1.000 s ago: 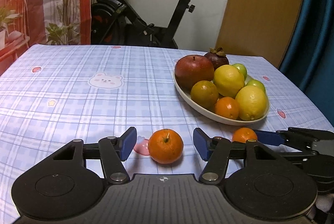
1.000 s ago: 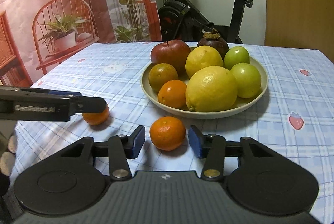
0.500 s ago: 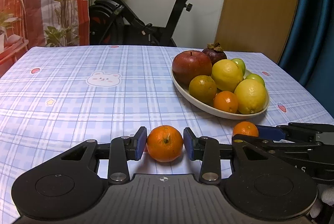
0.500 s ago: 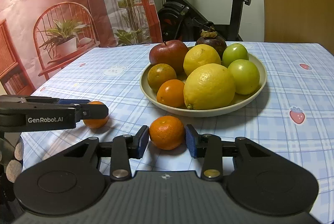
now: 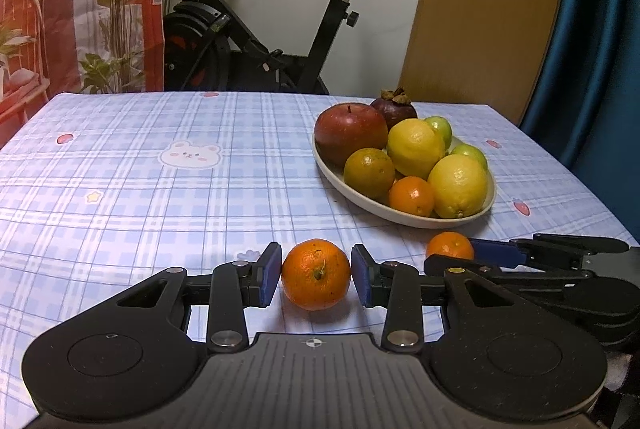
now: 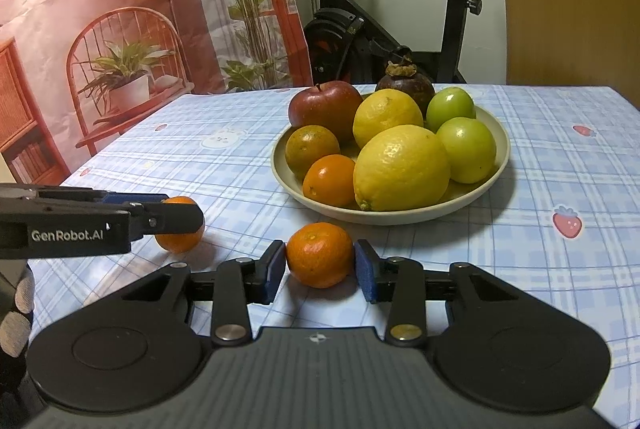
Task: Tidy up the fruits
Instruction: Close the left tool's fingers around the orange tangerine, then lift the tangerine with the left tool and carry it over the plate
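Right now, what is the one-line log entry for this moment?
left gripper: shut on left tangerine | right gripper: shut on right tangerine | both tangerines on table | bowl: full of fruit

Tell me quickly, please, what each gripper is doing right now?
Left gripper: shut on the left mandarin, which sits on the tablecloth.
Right gripper: shut on the right mandarin, near the fruit bowl.

White lettering "GenRobot.AI" is on the black side of the left tongs point(image 6: 176, 219), at nine o'clock. No other legible text.
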Action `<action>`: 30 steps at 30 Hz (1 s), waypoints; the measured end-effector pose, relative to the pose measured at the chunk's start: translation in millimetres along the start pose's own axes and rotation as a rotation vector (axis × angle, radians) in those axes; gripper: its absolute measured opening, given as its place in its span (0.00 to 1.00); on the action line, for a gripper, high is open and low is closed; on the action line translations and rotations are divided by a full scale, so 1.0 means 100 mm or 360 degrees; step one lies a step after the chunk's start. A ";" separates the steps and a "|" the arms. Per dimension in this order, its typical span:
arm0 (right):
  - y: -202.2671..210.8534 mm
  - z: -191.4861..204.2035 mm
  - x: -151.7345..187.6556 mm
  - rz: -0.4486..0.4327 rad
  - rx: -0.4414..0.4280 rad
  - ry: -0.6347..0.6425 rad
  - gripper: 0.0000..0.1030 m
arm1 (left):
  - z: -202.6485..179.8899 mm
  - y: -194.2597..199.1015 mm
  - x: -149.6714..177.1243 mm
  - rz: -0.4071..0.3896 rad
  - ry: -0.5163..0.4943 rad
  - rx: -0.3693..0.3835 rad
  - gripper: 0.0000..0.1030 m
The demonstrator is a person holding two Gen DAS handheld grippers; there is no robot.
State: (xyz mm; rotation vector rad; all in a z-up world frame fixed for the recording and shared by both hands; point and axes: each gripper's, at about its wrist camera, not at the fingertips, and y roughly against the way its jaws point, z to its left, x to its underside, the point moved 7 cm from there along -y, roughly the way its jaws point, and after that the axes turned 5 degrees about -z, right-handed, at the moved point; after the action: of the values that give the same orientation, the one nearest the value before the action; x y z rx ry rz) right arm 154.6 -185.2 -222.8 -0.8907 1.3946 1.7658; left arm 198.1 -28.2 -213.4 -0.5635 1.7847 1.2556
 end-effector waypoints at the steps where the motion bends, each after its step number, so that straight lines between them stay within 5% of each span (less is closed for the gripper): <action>1: 0.01 0.01 0.00 -0.0001 0.0003 0.0009 0.39 | 0.00 0.01 -0.01 -0.0005 0.0001 0.0000 0.39; 17: 0.31 -0.07 -0.31 -0.0124 -0.0017 0.0032 0.39 | -0.27 0.14 -0.45 -0.0141 -0.0073 0.0088 0.39; 30: 0.04 -0.46 -0.77 -0.0175 0.0108 0.0129 0.39 | -0.54 -0.48 -0.72 -0.0069 -0.0173 0.0155 0.39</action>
State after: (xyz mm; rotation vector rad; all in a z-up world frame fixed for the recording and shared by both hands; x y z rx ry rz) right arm 194.9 -239.5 -163.7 -0.9928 1.4207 1.6068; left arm 251.5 -104.5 -171.8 -0.4675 1.7236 1.1421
